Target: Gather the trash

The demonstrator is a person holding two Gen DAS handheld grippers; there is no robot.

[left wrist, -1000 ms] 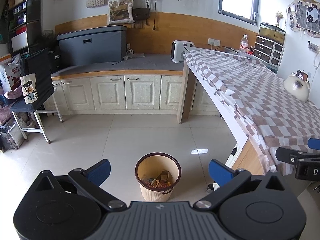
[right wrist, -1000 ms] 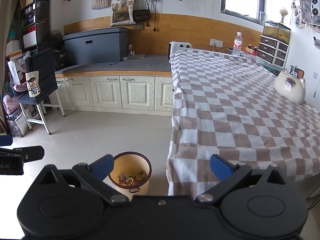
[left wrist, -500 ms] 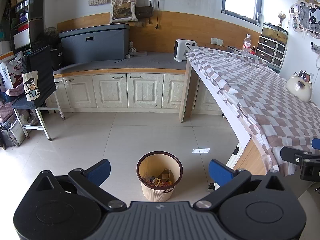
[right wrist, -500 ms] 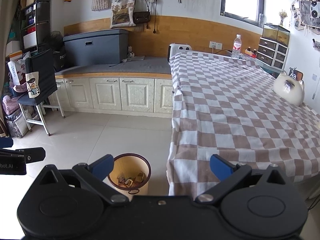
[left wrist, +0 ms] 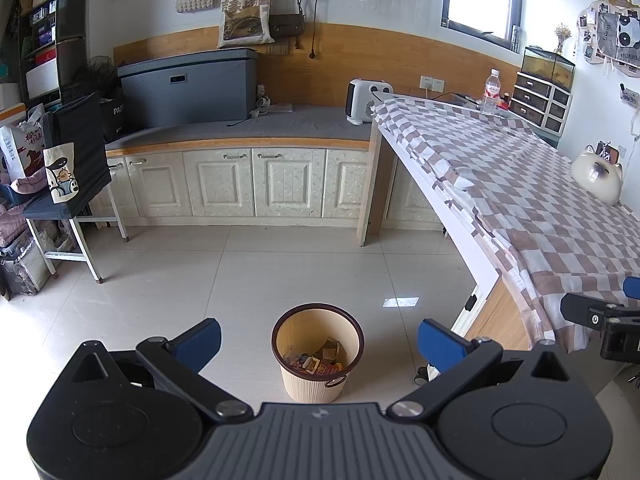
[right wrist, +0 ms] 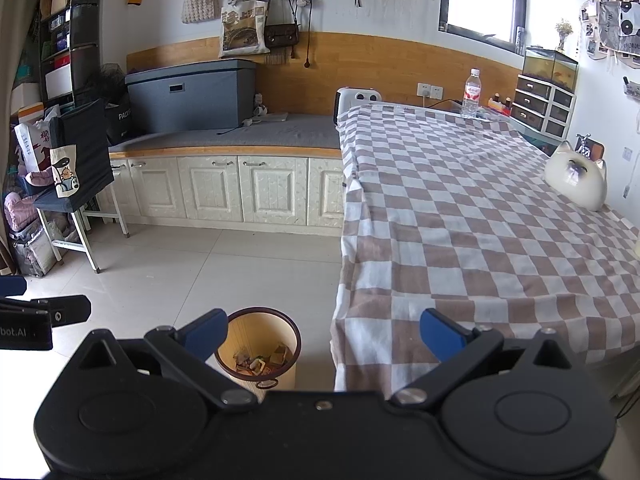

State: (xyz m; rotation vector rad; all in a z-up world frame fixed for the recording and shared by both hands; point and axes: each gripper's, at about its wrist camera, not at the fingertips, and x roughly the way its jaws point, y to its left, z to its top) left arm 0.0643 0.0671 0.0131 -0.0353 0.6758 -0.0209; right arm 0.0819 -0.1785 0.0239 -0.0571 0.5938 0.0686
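A beige ribbed trash bin (left wrist: 318, 354) with a dark brown rim stands on the tiled floor and holds several scraps of trash (left wrist: 316, 360). My left gripper (left wrist: 319, 344) is open and empty, held high above the bin. My right gripper (right wrist: 325, 336) is open and empty, above the near edge of the checked table; the bin (right wrist: 258, 348) shows low at its left, with trash (right wrist: 262, 360) inside. The right gripper's side shows at the right edge of the left wrist view (left wrist: 600, 320).
A long table with a brown-and-white checked cloth (right wrist: 480, 216) fills the right side. On it stand a white cat-shaped object (right wrist: 576, 176) and a water bottle (right wrist: 472, 92). White cabinets (left wrist: 248, 184) line the back wall. A stand with bags (left wrist: 68, 176) is at left.
Both views have shifted slightly, as if both grippers rose and drew back a little. The bin sits a bit lower in each frame. Both grippers stay open.
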